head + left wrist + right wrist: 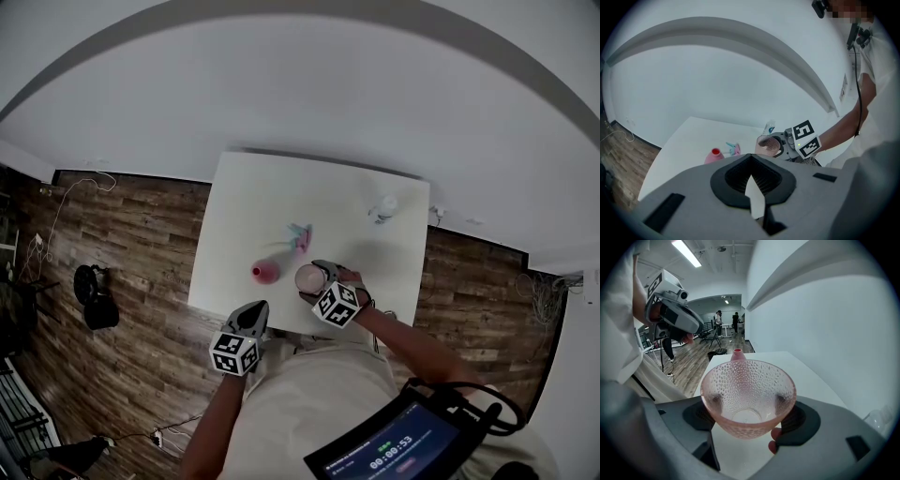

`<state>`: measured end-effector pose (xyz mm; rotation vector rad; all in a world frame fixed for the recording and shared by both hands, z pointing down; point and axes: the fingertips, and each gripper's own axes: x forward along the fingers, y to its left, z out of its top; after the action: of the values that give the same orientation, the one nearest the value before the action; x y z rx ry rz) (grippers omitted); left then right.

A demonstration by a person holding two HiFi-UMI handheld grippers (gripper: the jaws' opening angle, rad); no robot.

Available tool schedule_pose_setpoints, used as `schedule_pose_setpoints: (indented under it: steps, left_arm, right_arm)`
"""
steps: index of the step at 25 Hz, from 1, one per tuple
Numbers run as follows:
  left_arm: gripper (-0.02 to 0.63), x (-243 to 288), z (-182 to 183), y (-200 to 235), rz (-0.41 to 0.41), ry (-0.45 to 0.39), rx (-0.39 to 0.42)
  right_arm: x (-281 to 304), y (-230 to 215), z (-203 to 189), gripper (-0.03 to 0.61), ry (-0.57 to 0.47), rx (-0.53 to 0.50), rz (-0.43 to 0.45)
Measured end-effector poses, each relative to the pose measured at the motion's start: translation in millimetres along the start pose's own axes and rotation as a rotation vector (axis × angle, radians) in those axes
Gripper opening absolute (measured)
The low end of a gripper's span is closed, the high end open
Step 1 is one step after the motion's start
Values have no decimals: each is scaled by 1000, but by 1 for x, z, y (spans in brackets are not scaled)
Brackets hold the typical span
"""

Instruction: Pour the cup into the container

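Cup (747,380), pink and dimpled, sits upright in right tool (747,406).

One table (262,197), one dimpled cup (310,278), one pink container (264,272), one clear bottle (382,208), one teal-pink item (301,236).

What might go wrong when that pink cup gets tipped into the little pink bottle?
The cup has a far wider rim than the narrow mouth of the pink bottle, so the pour may spill onto the table. The right gripper holds the tapered cup by its sides; tilted, it might slip. The left gripper is shut, away from the bottle, so a bump could topple it.
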<state>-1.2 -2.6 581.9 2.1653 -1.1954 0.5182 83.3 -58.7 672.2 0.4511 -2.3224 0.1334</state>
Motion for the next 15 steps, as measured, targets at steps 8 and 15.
schedule_pose_setpoints:
  steps: [8, 15]
  left_arm:
    - [9, 2, -7, -1, -8, 31, 11]
    - [9, 1, -11, 1, -7, 43, 13]
  right_arm:
    - [9, -1, -9, 379, 10, 2, -3]
    - [17, -1, -18, 379, 21, 9, -6]
